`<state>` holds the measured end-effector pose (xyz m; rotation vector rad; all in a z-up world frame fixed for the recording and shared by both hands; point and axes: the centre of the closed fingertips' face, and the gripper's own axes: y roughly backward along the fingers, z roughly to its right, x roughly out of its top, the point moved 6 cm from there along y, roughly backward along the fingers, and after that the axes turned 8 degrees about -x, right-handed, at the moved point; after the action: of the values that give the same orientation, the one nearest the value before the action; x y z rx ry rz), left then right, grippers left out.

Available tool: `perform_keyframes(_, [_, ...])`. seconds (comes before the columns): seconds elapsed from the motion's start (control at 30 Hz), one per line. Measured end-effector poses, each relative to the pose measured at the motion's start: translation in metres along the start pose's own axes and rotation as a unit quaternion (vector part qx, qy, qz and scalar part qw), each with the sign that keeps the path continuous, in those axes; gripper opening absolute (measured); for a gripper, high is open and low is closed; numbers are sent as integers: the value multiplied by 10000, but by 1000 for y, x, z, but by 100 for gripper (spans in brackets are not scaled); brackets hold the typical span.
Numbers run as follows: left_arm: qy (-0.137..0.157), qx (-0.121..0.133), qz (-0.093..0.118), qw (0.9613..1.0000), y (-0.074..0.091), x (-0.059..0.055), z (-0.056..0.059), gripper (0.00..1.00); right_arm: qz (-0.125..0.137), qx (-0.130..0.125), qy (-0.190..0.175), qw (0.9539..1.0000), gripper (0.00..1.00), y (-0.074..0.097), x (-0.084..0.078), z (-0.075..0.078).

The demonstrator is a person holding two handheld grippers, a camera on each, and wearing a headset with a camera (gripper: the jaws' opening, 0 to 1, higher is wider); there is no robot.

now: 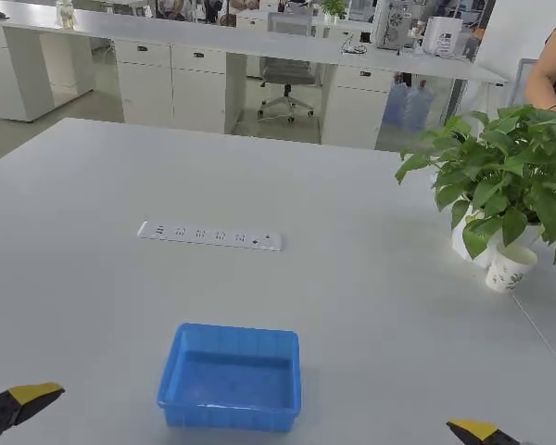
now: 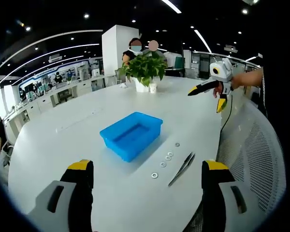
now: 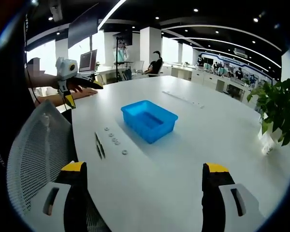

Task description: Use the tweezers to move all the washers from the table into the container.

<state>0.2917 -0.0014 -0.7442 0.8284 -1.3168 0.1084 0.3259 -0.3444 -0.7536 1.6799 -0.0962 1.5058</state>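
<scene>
Tweezers (image 2: 181, 169) lie at the near edge of the table (image 2: 63, 145), with washers (image 2: 163, 164) in a row between them and the blue container (image 2: 131, 135). Left gripper (image 2: 148, 166) and right gripper (image 3: 145, 167) both gape wide, empty. Best, I'd judge, to pinch the tweezers mid-length, squarely, before lifting.

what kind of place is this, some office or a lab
Most likely an open-plan office or lab workspace: rows of white desks with drawer units, a swivel office chair in the aisle, and a large white table carrying a power strip and a potted plant.
</scene>
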Motion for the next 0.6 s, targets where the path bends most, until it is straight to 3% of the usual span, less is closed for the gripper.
perform_keyframes(0.6, [-4, 0, 27, 10000, 0, 0, 0, 99, 4, -2, -13, 10000, 100, 0, -1, 0])
